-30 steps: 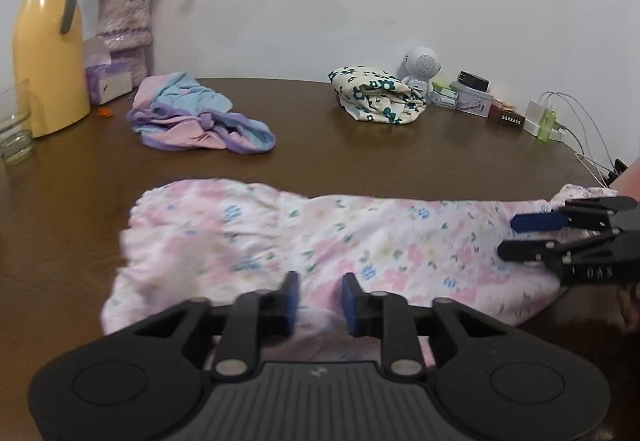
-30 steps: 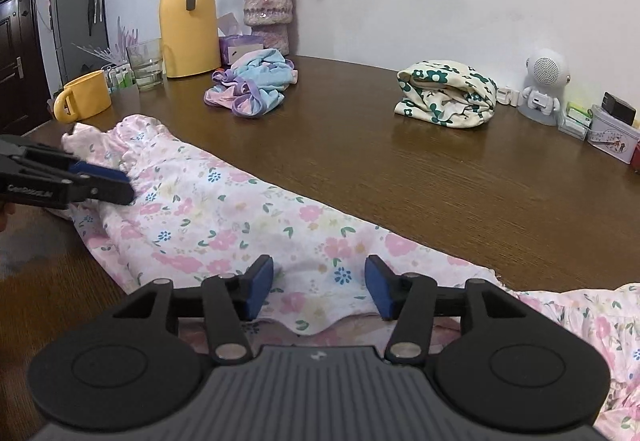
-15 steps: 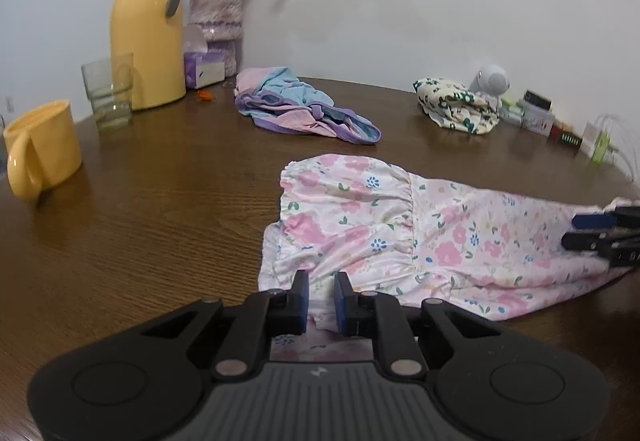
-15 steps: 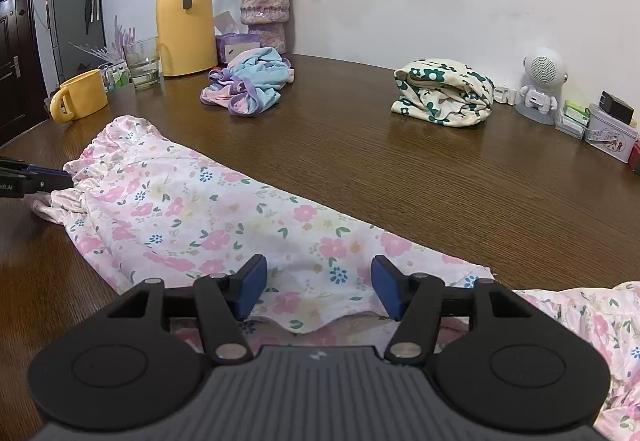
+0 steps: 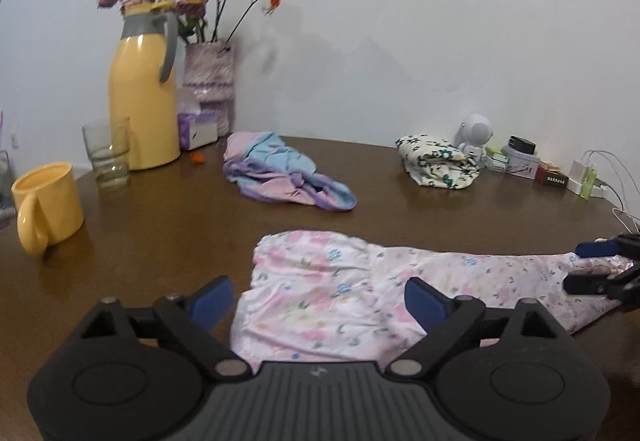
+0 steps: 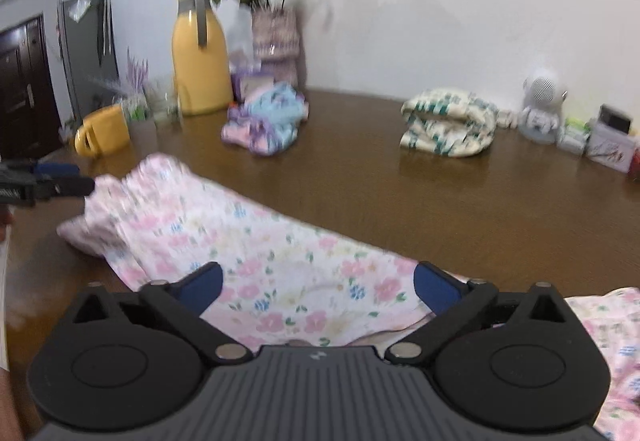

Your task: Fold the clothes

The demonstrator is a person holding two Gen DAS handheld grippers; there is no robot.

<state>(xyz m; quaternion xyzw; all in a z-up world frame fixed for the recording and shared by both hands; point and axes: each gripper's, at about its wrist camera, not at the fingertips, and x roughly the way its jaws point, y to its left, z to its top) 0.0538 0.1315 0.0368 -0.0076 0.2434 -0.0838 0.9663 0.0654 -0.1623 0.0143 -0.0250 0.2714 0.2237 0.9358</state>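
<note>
Handling: I judge the pink floral garment [image 5: 320, 293] light, limp and easily bunched; thin cloth that sags wherever it is not held
Left gripper: left gripper [image 5: 318, 299] spread wide at the bottom of the left view, nothing between the blue pads; the gathered end of the cloth lies just ahead of it
Right gripper: right gripper [image 6: 316, 287] likewise wide apart and empty at the bottom of the right view, low over the cloth
Garment place: stretched in a long band across the lower centre of the brown table [image 5: 160, 241], its far end trailing to the right edge of the left view
Grip points: I would pinch the gathered hem at centre-left and the narrow end at right; a pinch mid-cloth would likely only lift a wrinkle
Middle distance: purple and blue garment [image 5: 280, 177] crumpled, centre; yellow mug [image 5: 48, 205] at left
Far edge: folded green-print cloth [image 5: 440, 163] upper right; yellow flask [image 5: 142, 105] upper left
</note>
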